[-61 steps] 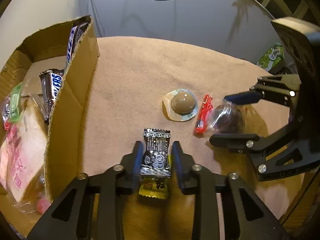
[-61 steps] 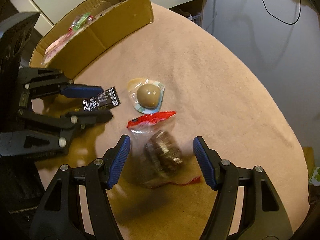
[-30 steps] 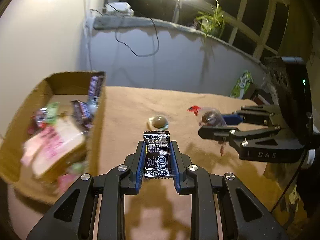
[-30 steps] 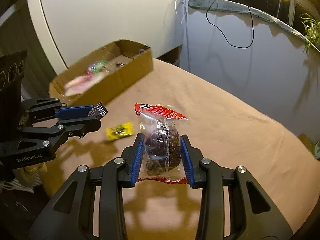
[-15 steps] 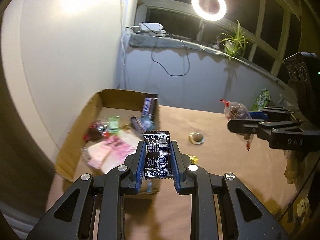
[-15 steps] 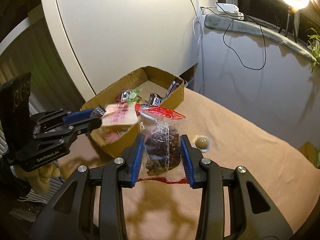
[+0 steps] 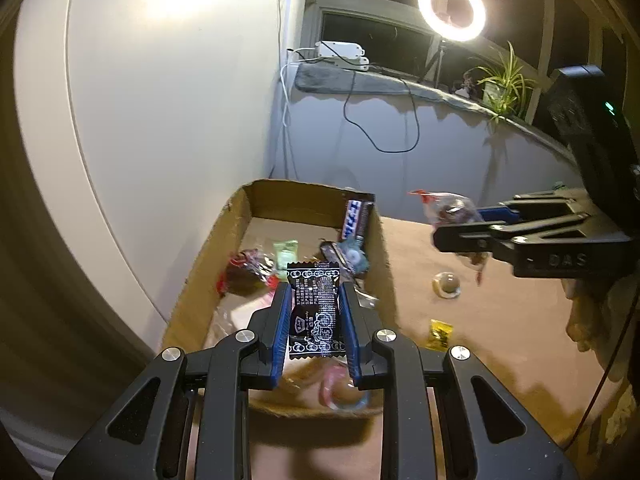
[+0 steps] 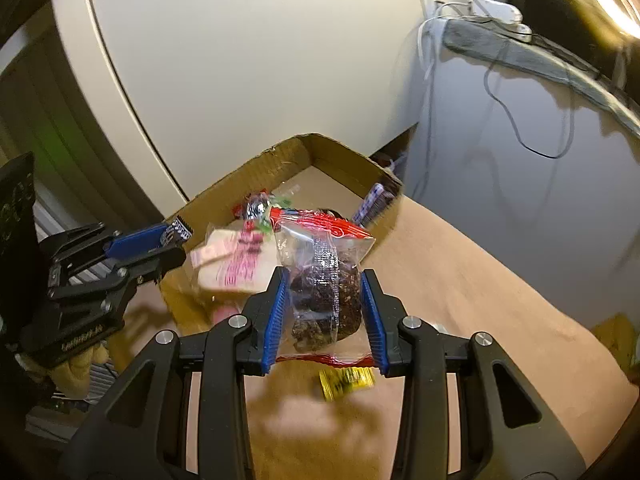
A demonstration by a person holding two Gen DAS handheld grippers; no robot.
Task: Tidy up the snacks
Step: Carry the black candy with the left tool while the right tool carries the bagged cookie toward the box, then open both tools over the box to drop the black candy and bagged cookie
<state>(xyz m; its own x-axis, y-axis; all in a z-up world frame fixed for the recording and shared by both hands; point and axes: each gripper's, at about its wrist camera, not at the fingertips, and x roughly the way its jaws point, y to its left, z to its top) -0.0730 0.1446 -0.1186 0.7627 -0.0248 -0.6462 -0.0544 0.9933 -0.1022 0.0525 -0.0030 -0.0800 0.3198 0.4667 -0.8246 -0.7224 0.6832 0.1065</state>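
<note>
A black sachet (image 7: 315,312) with white printing stands upright, pinched between the blue pads of the left gripper (image 7: 315,322) above the near end of the cardboard box (image 7: 208,240). A clear bag (image 8: 324,280) with red edges and a dark brown cake inside is clamped upright in the right gripper (image 8: 325,312), off the table. A small yellow candy (image 7: 439,333) and a round brown jelly cup (image 7: 446,284) lie on the tan tablecloth (image 7: 500,320) beside the box, which holds several other wrapped snacks.

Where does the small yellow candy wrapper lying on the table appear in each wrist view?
Left wrist: yellow candy wrapper lies lower right, right of the left gripper.
Right wrist: it lies lower centre, under the right gripper.
Shared landmark: the cardboard box.
</note>
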